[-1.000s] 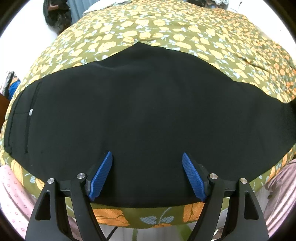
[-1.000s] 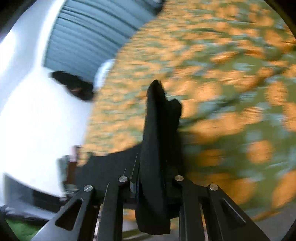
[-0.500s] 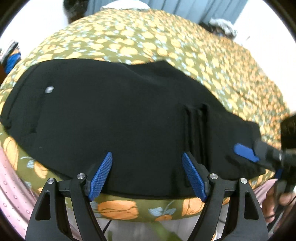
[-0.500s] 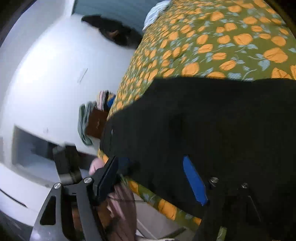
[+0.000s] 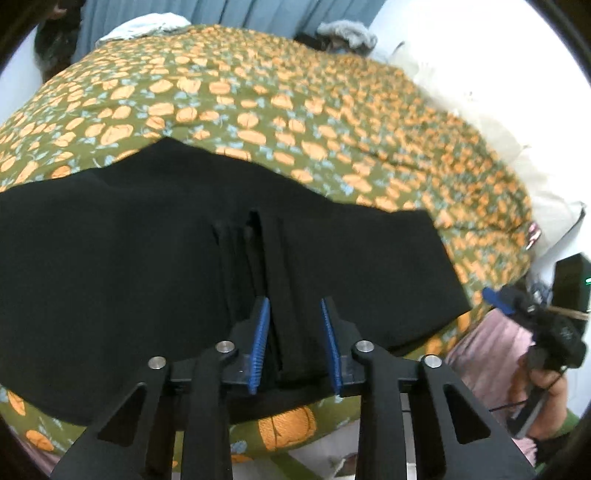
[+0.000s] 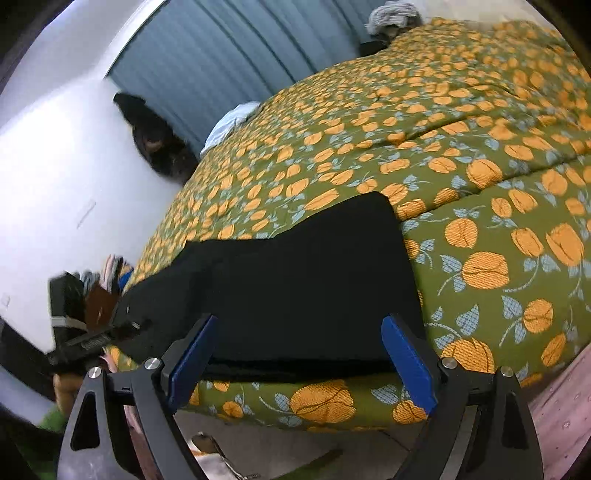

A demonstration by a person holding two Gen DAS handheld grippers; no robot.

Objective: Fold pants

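Black pants lie folded over on the pumpkin-print bedspread, near its front edge. My left gripper points down at the hem edges of the top layer. Its jaws are closing around a ridge of that black cloth, and a thin gap still shows at the left pad. In the right wrist view the pants end in a folded edge. My right gripper hovers at the bed's front edge before that fold. Its jaws are opening wide, with nothing pinched. It shows in the left view, held by a hand.
A curtain and a white wall stand behind the bed. Light cloth and a grey bundle lie at the far edge. Pink fabric hangs at the front right. Clutter sits at the left.
The right gripper carried the pant legs over onto the rest, let go and drew back to the bed's edge. The left jaws narrowed around the top layer's hem.
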